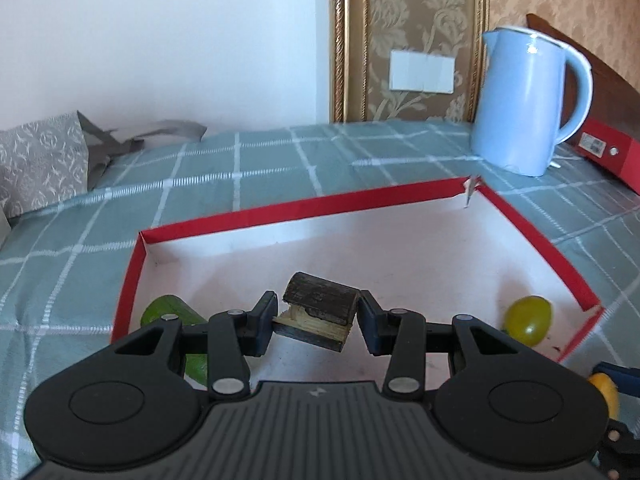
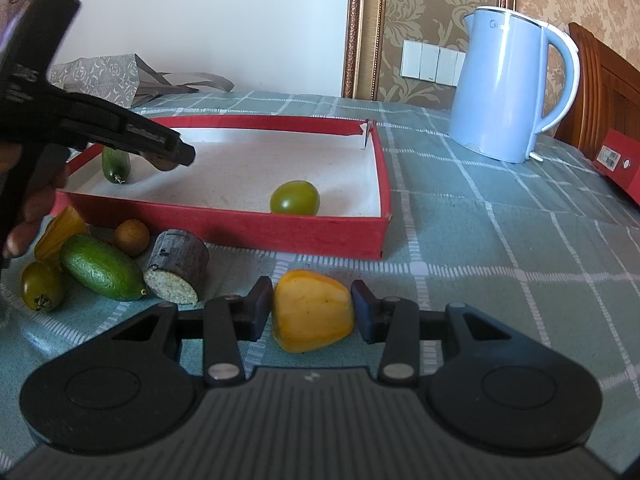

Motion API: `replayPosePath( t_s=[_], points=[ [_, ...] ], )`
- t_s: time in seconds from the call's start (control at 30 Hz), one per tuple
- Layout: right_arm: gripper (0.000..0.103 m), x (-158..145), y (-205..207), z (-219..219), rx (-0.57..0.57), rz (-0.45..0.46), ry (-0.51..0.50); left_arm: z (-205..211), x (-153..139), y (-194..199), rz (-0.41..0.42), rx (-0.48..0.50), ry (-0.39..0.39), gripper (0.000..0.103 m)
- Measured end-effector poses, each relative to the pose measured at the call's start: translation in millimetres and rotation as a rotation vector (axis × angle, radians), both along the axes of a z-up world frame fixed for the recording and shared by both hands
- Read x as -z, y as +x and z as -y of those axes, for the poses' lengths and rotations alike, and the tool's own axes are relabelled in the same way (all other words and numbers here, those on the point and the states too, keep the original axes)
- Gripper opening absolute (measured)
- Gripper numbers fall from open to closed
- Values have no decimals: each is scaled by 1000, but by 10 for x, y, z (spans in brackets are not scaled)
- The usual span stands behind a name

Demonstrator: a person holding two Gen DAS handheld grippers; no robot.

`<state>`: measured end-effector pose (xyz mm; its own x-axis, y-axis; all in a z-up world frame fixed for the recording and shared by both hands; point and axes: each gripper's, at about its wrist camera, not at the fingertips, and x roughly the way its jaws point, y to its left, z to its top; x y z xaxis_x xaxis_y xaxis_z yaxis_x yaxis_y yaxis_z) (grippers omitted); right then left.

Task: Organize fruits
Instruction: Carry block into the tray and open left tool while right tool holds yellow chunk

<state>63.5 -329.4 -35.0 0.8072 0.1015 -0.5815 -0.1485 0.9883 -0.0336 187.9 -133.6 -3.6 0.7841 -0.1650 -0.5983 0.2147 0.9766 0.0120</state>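
Note:
My left gripper [image 1: 318, 312] is shut on a dark-barked sugarcane chunk [image 1: 320, 304] and holds it above the white floor of the red box [image 1: 304, 208]. Inside the box lie a small green oblong fruit [image 1: 168, 308] at the left and a green tomato [image 1: 528, 320] at the right. My right gripper [image 2: 312, 304] is shut on a yellow fruit piece [image 2: 312, 314] just above the checked cloth in front of the box [image 2: 240, 224]. From the right wrist view the left gripper [image 2: 172, 152] reaches over the box's left end, a hand behind it.
In front of the box's left end lie a green oblong fruit [image 2: 102, 266], a second sugarcane chunk [image 2: 178, 266], a brown round fruit [image 2: 132, 237], a yellow piece [image 2: 60, 236] and a green tomato [image 2: 42, 290]. A blue kettle [image 2: 512, 84] stands far right, a patterned bag [image 2: 104, 76] far left.

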Motion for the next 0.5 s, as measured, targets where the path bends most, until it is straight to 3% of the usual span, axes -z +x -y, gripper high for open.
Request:
replayPosePath(
  t_s=[0.2, 0.27, 0.33, 0.5],
  points=[
    [41, 0, 2, 14, 1, -2, 7, -18, 62, 71, -47, 4, -14, 47],
    [41, -1, 6, 20, 1, -2, 7, -13, 39, 27, -21, 7, -3, 70],
    [41, -1, 6, 21, 1, -2, 8, 5, 5, -21, 18, -4, 16, 82],
    [44, 2, 23, 41, 8, -6, 15, 13, -63, -206, 122, -60, 125, 84]
  ],
)
